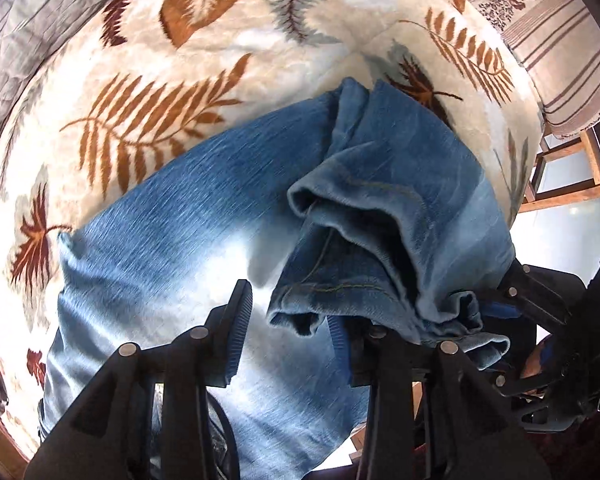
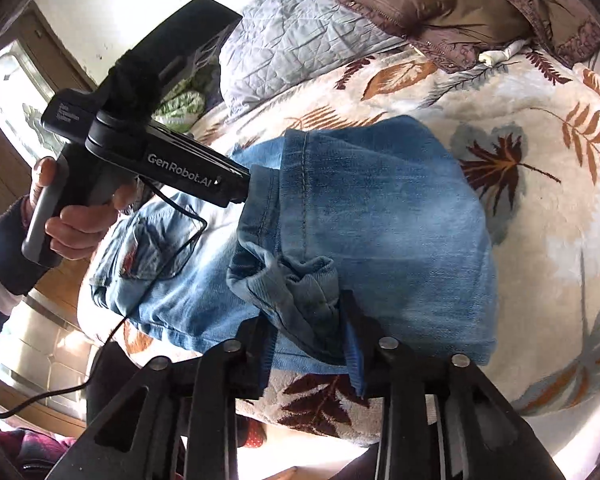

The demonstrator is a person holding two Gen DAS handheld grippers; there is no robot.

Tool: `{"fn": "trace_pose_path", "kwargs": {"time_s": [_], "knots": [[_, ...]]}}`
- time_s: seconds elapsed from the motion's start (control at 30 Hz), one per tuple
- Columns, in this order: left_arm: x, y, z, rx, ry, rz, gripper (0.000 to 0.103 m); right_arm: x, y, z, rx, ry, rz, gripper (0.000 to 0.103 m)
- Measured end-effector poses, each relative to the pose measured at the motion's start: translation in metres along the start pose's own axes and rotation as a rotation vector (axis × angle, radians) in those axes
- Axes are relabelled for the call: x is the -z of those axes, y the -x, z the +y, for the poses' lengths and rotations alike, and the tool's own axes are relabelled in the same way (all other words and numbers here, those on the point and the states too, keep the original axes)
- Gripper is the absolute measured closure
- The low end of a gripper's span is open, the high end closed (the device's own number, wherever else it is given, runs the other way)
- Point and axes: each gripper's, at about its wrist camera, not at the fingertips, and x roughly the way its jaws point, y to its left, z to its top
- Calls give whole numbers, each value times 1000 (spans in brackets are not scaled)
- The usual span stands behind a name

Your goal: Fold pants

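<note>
Blue jeans [image 1: 171,216] lie on a leaf-patterned blanket [image 1: 147,64], folded over so the leg hems [image 1: 340,280] rest on the upper part. My left gripper [image 1: 287,320] is open above the jeans, with a hem edge lying by its right finger. In the right wrist view the folded jeans [image 2: 380,216] fill the middle. My right gripper [image 2: 308,344] has its fingers apart around a bunched hem [image 2: 300,296]. The left gripper body [image 2: 171,160], held by a hand, reaches to the fold's left edge. The right gripper [image 1: 540,308] shows at the right in the left wrist view.
A grey quilted cover [image 2: 300,40] and a brown jacket [image 2: 440,4] lie at the head of the bed. A striped cloth [image 1: 552,32] lies at the far right. A wooden frame [image 1: 568,176] stands beside the bed. A black cable [image 2: 171,248] trails over the jeans.
</note>
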Motion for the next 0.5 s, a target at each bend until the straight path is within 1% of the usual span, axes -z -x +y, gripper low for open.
{"fn": "trace_pose_path", "kwargs": {"time_s": [0.03, 0.13, 0.2, 0.23, 0.27, 0.3, 0.33, 0.4, 0.47, 0.5], "knots": [[5, 4, 3, 9, 14, -11, 62, 2, 2, 5, 12, 18, -1, 58], [20, 16, 14, 44, 62, -30, 59, 9, 24, 18, 13, 67, -21, 46], [30, 24, 23, 94, 118, -45, 58, 14, 47, 22, 12, 91, -44, 45], [34, 27, 29, 127, 155, -55, 57, 16, 59, 19, -4, 76, -59, 45], [38, 31, 33, 180, 202, -72, 53, 16, 69, 12, -28, 30, -80, 44], [43, 33, 40, 244, 255, -91, 47, 18, 80, 2, -63, -42, -102, 42], [47, 34, 43, 305, 302, -109, 45, 20, 88, -12, -105, -133, -120, 38], [53, 32, 43, 404, 373, -137, 42, 25, 93, -39, -194, -325, -130, 38], [53, 25, 38, 453, 422, -145, 38, 31, 86, -59, -272, -477, -122, 38], [51, 19, 35, 468, 445, -134, 38, 32, 80, -65, -294, -535, -115, 38]]}}
